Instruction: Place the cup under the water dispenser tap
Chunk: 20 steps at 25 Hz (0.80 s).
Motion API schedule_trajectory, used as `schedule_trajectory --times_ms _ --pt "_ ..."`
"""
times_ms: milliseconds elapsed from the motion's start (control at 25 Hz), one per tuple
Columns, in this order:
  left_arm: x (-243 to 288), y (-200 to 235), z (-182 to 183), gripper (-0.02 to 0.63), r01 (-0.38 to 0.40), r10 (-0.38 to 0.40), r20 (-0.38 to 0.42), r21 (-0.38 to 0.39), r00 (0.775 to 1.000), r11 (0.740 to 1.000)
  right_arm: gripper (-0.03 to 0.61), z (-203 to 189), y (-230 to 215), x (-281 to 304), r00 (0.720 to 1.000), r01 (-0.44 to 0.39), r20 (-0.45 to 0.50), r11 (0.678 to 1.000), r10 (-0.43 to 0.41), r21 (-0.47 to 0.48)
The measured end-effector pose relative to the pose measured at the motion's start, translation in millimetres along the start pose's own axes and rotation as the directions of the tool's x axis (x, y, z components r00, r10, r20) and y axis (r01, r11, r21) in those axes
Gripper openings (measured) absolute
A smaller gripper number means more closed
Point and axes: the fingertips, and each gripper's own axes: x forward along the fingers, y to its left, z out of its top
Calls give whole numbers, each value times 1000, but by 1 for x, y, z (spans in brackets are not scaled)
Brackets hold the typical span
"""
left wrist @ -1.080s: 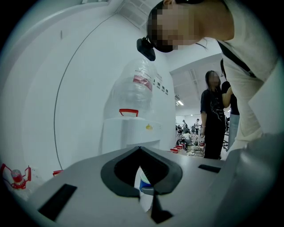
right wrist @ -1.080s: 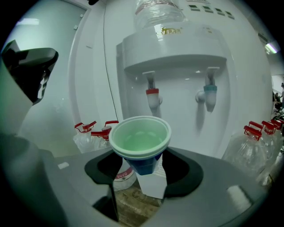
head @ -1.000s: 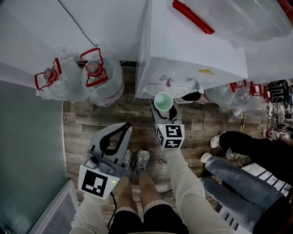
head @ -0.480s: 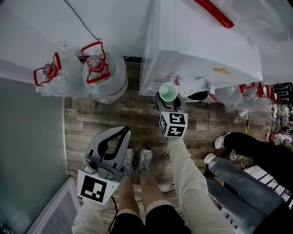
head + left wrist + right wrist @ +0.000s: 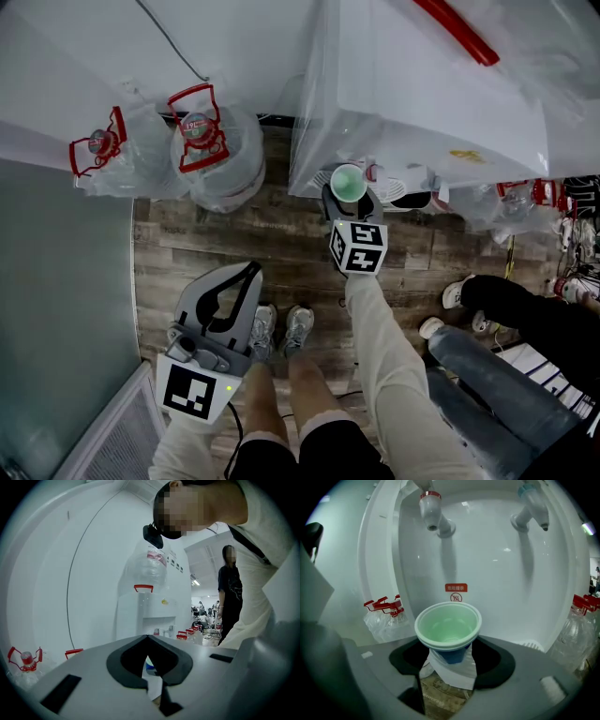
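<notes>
Right claw (image 5: 449, 657) is clamped on the upright cup (image 5: 448, 626) before the dispenser recess (image 5: 497, 569), lower than the red tap (image 5: 431, 509), whose top is cut off. Left claw (image 5: 148, 638) is closed and empty, its tips hard to make out.

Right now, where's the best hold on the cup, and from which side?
Grip the lower blue wall under the flared rim, coming in level from the side, as the right claw holds the cup now. It stands upright and tapers downward, so the wider rim likely stops slipping, and the mouth stays free for the red tap.
</notes>
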Motion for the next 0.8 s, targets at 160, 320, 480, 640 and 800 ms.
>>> schedule_trajectory --times_ms 160,320,480,640,800 --pt "3 1 -1 5 -1 1 -7 -1 1000 1000 291 2 0 3 1000 1 -3 1000 -1 -9" --pt "5 3 2 5 4 -4 -6 1 1000 1000 291 2 1 4 1000 9 -20 1000 -9 -23" --pt "3 2 3 5 8 -8 -5 5 1000 1000 320 3 4 3 999 -10 -31 1000 10 -25" --pt "3 1 6 5 12 -12 2 6 1000 1000 339 6 4 -1 999 -18 -27 1000 17 -22" --pt "1 -4 8 5 24 -24 6 9 1000 1000 344 4 5 -10 1000 -16 -23 1000 16 -8"
